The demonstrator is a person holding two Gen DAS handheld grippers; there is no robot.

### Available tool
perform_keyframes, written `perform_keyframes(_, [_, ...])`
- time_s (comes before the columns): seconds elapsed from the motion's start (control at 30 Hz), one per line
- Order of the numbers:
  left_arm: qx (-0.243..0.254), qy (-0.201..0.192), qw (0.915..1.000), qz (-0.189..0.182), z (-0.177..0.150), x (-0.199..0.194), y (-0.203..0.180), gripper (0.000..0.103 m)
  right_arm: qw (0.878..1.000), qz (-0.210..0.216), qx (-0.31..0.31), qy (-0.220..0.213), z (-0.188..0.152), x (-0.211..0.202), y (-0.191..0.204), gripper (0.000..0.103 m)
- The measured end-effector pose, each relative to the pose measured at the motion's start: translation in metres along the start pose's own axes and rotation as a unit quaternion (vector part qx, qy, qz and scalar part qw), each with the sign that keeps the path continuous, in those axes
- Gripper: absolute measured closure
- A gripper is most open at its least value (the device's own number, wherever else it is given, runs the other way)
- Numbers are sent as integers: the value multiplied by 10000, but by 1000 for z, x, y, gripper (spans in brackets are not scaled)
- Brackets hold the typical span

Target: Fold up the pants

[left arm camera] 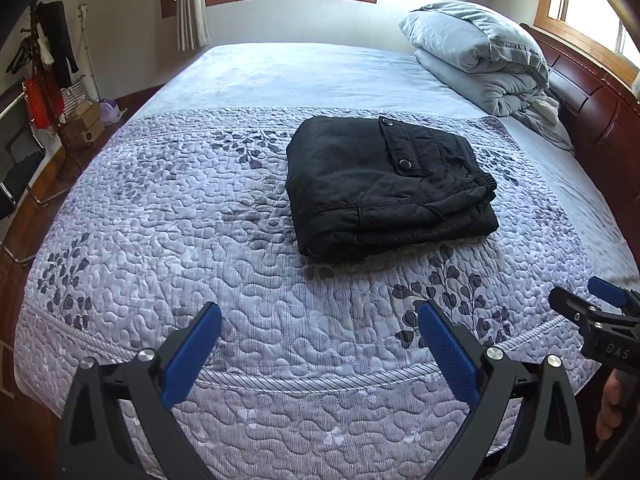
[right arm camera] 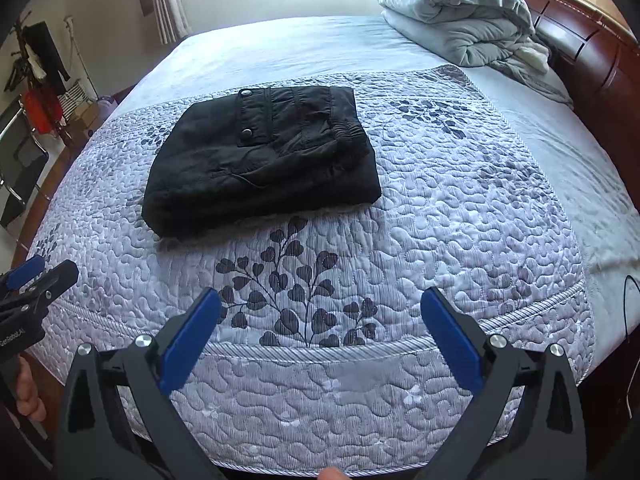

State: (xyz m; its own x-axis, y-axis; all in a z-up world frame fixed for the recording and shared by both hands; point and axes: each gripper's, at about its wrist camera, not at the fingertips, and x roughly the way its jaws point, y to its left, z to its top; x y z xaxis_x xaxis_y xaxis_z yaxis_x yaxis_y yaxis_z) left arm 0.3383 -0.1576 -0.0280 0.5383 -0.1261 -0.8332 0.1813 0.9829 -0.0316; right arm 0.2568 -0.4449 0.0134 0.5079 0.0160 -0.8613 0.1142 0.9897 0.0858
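Left gripper [left arm camera: 320,320]: fingers spread wide, nothing between them. Right gripper [right arm camera: 320,308]: likewise spread and empty. Both hover above the quilted bedspread [right arm camera: 460,220]. The black pants [left arm camera: 388,184] lie folded on it, well apart from both grippers.

My left gripper [left arm camera: 320,320] hovers over the near edge of the bed [left arm camera: 248,264], fingers [left arm camera: 448,350] spread wide with nothing between them. The folded black pants [left arm camera: 384,184] lie farther off on the quilt, well apart. My right gripper [left arm camera: 600,312] enters at the right edge.
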Motion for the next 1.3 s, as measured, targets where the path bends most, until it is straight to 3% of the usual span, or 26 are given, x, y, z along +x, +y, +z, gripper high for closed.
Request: perform_keyframes(1.3, [76, -5, 10000, 19, 4, 5, 1, 4, 10000, -49, -44, 73, 2, 9, -1, 3])
